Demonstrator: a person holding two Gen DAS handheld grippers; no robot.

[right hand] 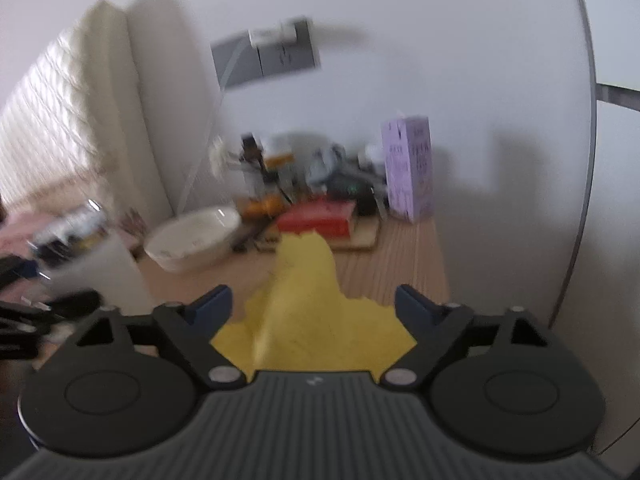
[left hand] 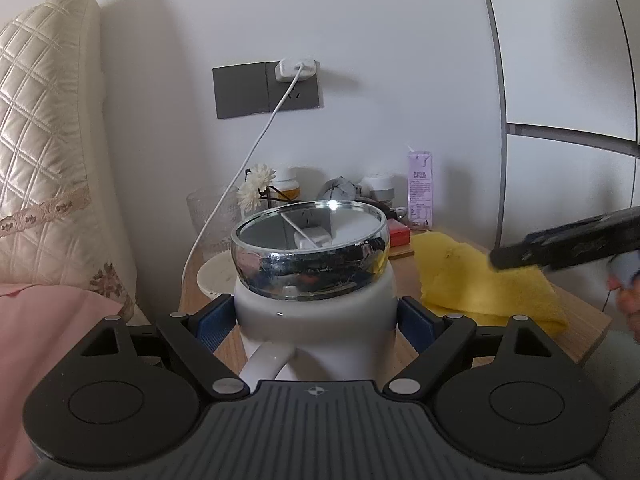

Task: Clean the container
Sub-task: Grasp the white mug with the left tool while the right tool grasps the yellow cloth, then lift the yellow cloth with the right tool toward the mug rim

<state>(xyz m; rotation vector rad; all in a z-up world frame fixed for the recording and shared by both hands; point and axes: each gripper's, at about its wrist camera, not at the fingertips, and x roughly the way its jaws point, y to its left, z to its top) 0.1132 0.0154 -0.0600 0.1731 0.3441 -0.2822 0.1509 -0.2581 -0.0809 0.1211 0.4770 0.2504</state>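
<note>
Fingers of the left gripper [left hand: 316, 320] clamp the white ceramic mug with a mirrored silver rim [left hand: 312, 280], handle toward the camera, above the wooden bedside table [left hand: 576, 316]. A yellow cloth [left hand: 480, 280] lies just right. The right wrist view is blurred: the right gripper [right hand: 314, 304] stands spread astride that cloth, pads apart from it; a cream bowl [right hand: 192, 244] sits left.

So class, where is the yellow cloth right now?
The yellow cloth lies on the wooden table, between the right gripper's open fingers, near the red box.
</note>
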